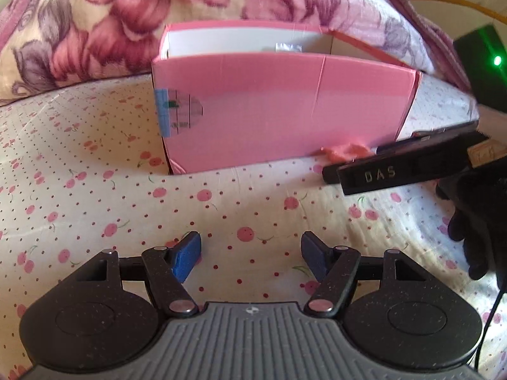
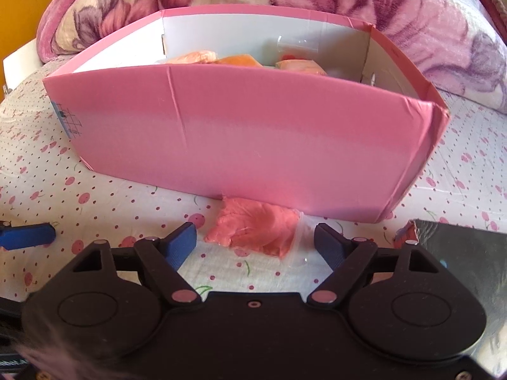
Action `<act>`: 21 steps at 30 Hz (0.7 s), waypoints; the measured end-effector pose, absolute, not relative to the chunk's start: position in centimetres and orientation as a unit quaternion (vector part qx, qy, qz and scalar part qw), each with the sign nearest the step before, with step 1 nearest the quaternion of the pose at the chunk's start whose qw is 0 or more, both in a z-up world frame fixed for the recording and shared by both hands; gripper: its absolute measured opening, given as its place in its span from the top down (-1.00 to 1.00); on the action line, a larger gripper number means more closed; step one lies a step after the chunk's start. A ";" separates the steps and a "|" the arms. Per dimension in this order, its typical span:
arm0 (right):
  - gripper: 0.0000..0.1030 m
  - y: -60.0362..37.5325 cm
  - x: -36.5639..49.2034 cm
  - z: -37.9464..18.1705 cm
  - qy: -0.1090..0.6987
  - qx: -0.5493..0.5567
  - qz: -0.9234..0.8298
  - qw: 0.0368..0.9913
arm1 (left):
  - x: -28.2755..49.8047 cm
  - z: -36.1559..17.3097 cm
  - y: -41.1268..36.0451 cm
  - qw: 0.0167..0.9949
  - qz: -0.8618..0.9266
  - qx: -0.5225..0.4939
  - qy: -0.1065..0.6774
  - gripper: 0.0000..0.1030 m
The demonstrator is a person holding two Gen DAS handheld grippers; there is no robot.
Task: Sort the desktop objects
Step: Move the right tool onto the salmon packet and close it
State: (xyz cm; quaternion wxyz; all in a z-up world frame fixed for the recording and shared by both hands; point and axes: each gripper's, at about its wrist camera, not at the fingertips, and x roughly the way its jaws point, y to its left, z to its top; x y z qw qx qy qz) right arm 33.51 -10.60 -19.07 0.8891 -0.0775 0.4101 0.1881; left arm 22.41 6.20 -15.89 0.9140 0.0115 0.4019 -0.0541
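A pink cardboard box (image 2: 247, 145) stands open on the cherry-print sheet; it also shows in the left wrist view (image 1: 279, 114). Inside it lie several orange and pink packets (image 2: 240, 60). A pink packet in clear wrap (image 2: 256, 229) lies on the sheet against the box's front wall, just ahead of my right gripper (image 2: 255, 242), which is open and empty. In the left wrist view the packet (image 1: 345, 152) peeks out beside the right gripper's body (image 1: 396, 167). My left gripper (image 1: 252, 253) is open and empty over bare sheet, in front of the box.
A flowered pink blanket (image 1: 190, 6) is heaped behind the box. A dark device with a green light (image 1: 484, 63) sits at the far right. A dark shiny object (image 2: 469, 253) lies at the right. The left gripper's blue finger (image 2: 27, 236) shows at the left edge.
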 end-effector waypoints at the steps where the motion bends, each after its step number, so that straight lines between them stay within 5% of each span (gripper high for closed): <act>1: -0.50 -10.5 33.6 -19.1 0.410 -0.083 0.189 0.889 | 22.5 -15.9 6.1 0.913 -0.054 0.014 0.405 -0.34; 8: -0.20 -9.8 33.2 -18.8 0.403 -0.127 0.200 0.884 | 23.0 -16.0 6.3 0.908 -0.054 0.006 0.416 -0.34; 21: -0.19 -14.5 29.8 -13.7 0.410 -0.052 0.217 0.884 | 23.4 -15.8 6.5 0.904 -0.053 -0.010 0.424 -0.35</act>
